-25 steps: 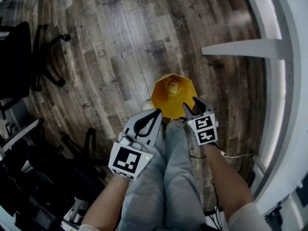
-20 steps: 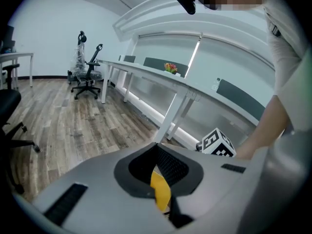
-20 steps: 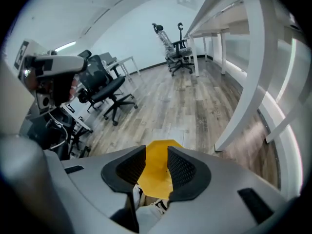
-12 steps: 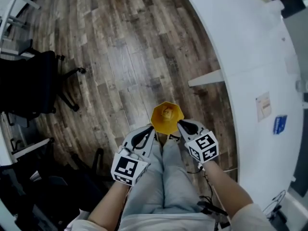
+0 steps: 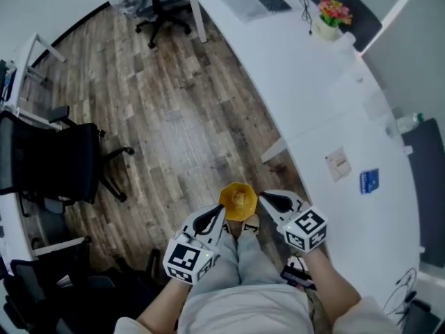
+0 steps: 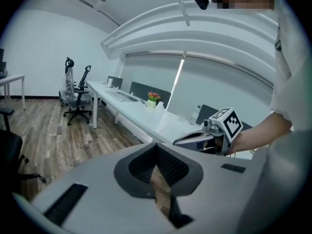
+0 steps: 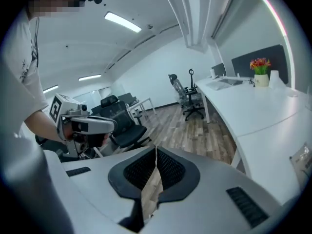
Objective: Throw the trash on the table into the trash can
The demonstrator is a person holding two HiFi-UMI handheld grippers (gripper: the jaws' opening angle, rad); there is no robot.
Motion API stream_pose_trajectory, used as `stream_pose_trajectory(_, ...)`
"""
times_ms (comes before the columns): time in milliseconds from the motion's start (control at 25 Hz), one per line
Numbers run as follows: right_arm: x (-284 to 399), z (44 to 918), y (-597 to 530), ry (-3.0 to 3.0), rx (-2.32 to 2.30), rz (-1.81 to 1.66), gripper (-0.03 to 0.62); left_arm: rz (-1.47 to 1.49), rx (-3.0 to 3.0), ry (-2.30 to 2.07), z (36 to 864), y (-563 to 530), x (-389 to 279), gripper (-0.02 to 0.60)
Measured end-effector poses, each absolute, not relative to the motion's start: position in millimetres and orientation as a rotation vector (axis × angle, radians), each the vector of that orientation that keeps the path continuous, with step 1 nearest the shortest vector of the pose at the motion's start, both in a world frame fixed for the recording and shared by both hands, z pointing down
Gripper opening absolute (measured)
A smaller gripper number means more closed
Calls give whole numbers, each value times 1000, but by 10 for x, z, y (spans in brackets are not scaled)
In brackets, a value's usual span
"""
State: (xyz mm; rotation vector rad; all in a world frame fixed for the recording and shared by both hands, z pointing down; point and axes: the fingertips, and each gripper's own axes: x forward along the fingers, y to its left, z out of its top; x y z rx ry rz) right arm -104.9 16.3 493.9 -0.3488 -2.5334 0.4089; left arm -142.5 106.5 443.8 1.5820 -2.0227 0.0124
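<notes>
Head view: trash can (image 5: pixel 237 202) contents unclear.

Office: long white desk (image 5: pixel 327 96), black swivel chairs (image 5: pixel 55 162).

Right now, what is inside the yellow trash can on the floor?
One pale crumpled piece lies inside the yellow trash can, near its middle. Whatever is beneath that piece is covered, and the can is too small in the head view to tell more.

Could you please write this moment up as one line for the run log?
left gripper: shut, empty | right gripper: shut, empty | trash can: on floor, scrap inside | table: slip, blue item on it
</notes>
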Motion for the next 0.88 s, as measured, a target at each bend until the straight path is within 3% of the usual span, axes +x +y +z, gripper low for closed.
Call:
stream_pose_trajectory(360, -830, 4178, 186, -2605, -250, 379, 32, 51, 1622, -2063, 3817, 1064, -1375, 2)
stream_pose_trajectory(880, -811, 3803, 184, -2678, -229, 366, 32, -3, 1677, -2080, 3494, 947, -1280, 0)
